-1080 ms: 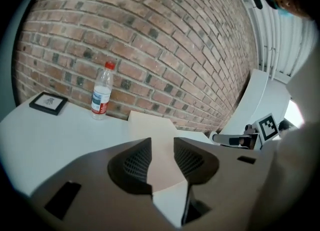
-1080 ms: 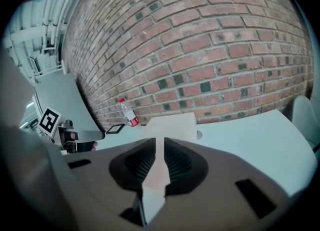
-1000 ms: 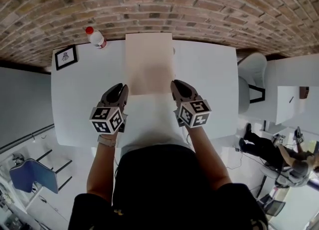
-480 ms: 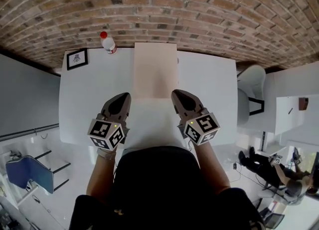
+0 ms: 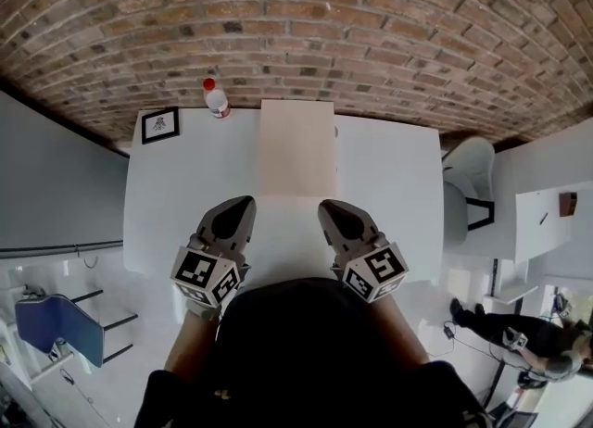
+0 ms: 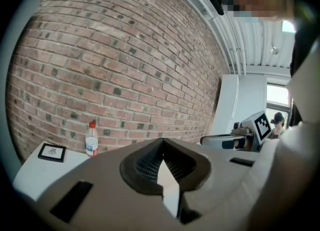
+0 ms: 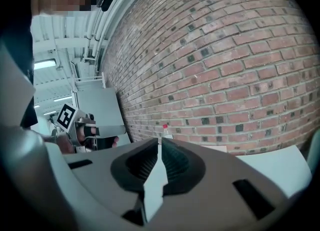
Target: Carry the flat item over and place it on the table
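**A:** How does the left tool [image 6: 162,143] stand?

**B:** Its jaws are pressed together, ribbed pads meeting, with nothing gripped between them. The right tool [image 7: 160,144] is the same: closed up tight and empty.

**A:** Where are they?

**B:** Side by side over the near part of the white desk [image 5: 389,185], tips pointing toward the brick wall [image 5: 296,28].

**A:** And the flat item?

**B:** The tan flat board [image 5: 296,148] lies flat on the desk straight ahead of both tools. Its near edge is just beyond their tips and its far edge is by the wall. I can't tell whether either tip touches it.

**A:** Any containers?

**B:** One bottle [image 5: 216,99] with a red cap, upright and closed, ahead and to the left of the left tool, just beside the board's far left corner. What is in it I can't make out.

**A:** Anything further out?

**B:** A small framed picture [image 5: 160,125] lies on the desk, left of the bottle.
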### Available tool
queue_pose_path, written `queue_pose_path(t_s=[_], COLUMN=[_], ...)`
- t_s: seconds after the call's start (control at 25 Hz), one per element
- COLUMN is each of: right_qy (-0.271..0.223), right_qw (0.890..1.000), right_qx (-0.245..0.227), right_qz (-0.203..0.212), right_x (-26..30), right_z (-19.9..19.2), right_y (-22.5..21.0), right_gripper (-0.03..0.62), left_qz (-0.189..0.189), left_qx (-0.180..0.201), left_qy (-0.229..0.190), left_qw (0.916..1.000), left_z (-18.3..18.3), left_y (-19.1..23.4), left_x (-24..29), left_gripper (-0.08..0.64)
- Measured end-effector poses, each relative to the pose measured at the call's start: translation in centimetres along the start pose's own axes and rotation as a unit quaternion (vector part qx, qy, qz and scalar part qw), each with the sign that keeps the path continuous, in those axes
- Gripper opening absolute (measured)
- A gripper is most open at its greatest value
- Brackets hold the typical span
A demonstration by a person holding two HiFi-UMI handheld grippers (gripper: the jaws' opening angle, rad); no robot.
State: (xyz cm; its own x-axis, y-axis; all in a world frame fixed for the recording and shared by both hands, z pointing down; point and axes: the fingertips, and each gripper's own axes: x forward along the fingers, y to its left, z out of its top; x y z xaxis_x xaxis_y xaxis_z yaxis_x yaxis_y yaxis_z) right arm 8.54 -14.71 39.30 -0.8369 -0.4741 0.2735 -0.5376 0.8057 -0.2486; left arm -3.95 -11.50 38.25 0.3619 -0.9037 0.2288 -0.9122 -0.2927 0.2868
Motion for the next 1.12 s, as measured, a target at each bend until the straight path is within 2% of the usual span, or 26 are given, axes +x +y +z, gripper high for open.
queue_pose_path(t_s=[0.44, 0.88, 1.12], right_qy=[-0.008, -0.009, -0.008], right_qw=[1.0, 1.0, 1.0], right_qx=[0.005, 0.003, 0.009], right_qz=[-0.004, -0.015, -0.017], right_x=[-1.9, -2.4, -2.5], right_z=[0.2, 0.4, 0.1], right_y=[0.8, -0.2, -0.5], right_gripper=[0.031, 0.029, 0.029], left_qz=[-0.024, -0.016, -0.005], left_qx=[0.024, 0.01, 0.014], left_qy=[-0.009, -0.012, -0.011], left_qw=[0.9994, 0.9998, 0.9998], left_z=[0.8, 0.6, 0.6], left_y=[-2.5, -2.2, -1.8], left_x=[-1.4, -1.7, -1.9], left_gripper=[0.004, 0.005, 0.005])
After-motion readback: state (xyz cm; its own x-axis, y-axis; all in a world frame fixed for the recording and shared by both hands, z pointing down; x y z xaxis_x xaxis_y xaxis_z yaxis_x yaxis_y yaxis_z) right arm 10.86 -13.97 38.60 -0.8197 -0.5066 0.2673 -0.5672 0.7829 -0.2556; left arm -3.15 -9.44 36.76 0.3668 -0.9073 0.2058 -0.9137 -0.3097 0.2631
